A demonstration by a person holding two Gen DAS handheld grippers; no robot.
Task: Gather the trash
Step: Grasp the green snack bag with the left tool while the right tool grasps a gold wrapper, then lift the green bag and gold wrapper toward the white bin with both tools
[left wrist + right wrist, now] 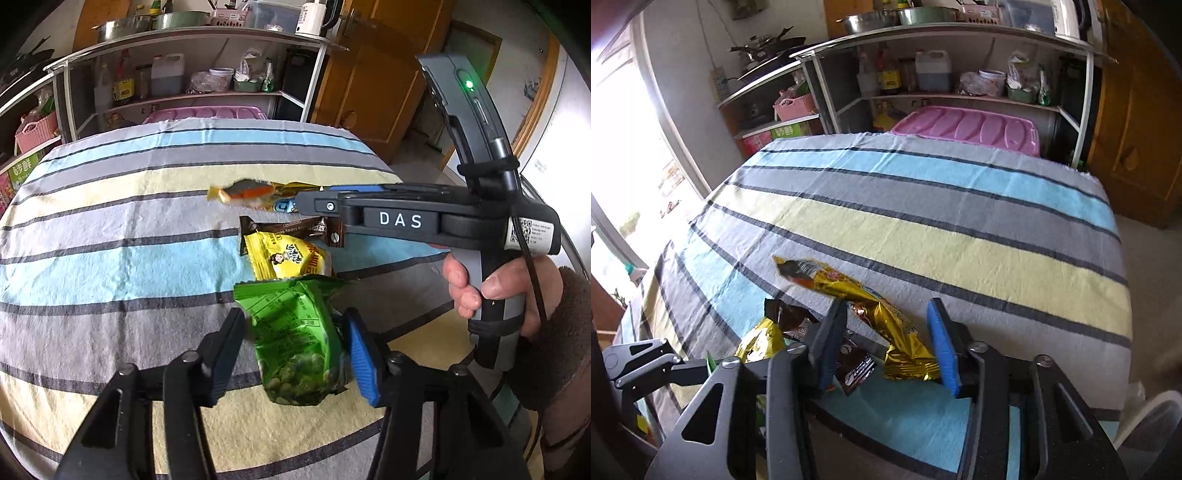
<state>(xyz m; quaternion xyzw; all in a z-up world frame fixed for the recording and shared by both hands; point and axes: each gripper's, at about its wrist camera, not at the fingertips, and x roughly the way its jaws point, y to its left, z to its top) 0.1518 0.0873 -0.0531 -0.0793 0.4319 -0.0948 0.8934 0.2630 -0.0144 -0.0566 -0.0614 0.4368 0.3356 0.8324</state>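
Kitchen corner: shelving (945, 74) with pots, bottles and tubs behind a table under a striped cloth (110, 229). A pink lid (967, 129) sits past the table's far edge.

Trash: four or five snack wrappers bunched near the front right of the cloth.
- green pack (299, 339), peas printed on it, nearest the left wrist camera.
- yellow pack (288, 258) just beyond it, edges overlapping.
- brown wrapper (291, 229) behind the yellow one.
- gold wrapper (886, 325), long and crumpled, farthest back; its far end blurred in the left view. A bit of blue packaging shows beside it, too hidden to identify.

Left gripper (295, 354): jaws narrowed, straddling the green pack. Right blue pad touches the pack's edge; on the left side contact is unclear. Not counted as a grip.

Right gripper (886, 343): held by a hand (491, 295) in a brown sleeve. Jaws half-narrowed around the gold wrapper's near end; right pad at the foil, left pad over the brown wrapper. Firm pinch not confirmed.

Step (judged): early pick-up, both grippers closing on a first wrapper each. No bin or bag visible.

Next calls for: closing until the film bunches between the pads, then a straight lift. Risk: the right gripper drags the brown wrapper along; the puffy green pack may slip.
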